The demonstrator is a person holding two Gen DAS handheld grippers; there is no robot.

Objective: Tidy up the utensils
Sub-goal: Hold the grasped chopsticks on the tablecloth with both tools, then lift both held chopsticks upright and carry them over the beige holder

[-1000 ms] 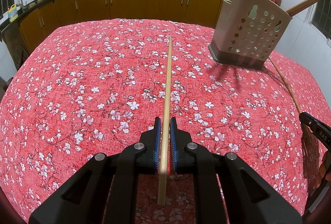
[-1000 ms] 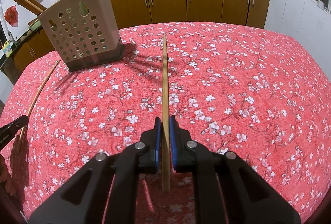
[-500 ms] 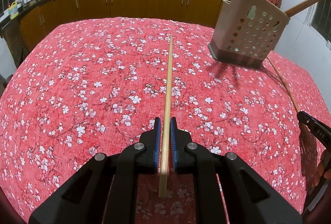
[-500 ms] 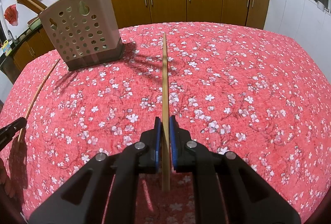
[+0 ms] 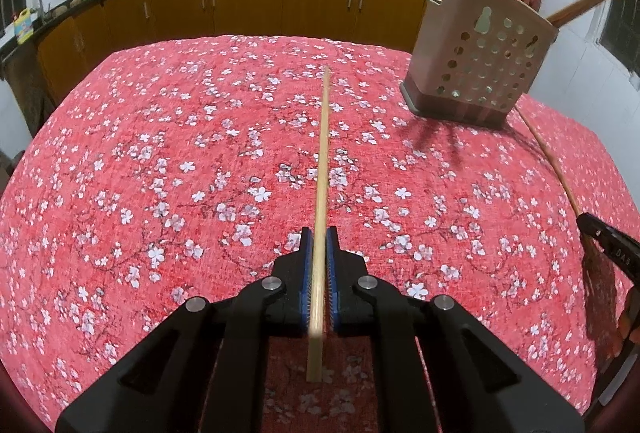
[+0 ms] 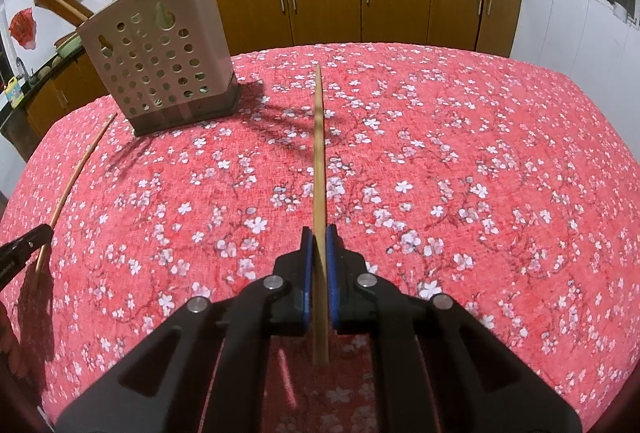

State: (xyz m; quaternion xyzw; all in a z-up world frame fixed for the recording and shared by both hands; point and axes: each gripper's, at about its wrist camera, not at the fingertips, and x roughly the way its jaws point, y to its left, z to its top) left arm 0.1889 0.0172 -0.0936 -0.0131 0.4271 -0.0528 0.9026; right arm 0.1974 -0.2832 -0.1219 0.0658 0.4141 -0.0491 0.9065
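Evidently each gripper, left gripper (image 5: 319, 253) and right gripper (image 6: 319, 253), has its fingers clamped on one chopstick (above the floral tabletop (image 5: 160, 161)): left chopstick (image 5: 323, 161), right chopstick (image 6: 319, 153).

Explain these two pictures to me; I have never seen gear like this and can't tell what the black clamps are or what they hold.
No robot: a person carries a two-finger clamp in each hand, with a camera on each looking along its fingers. One picture is from the left gripper, the other from the right gripper. Each is shut on one wooden chopstick: the left chopstick, the right chopstick. Below is a table under a red flowered tablecloth. On it stands a perforated utensil holder already containing chopsticks. Each view shows the other clamp at its edge.
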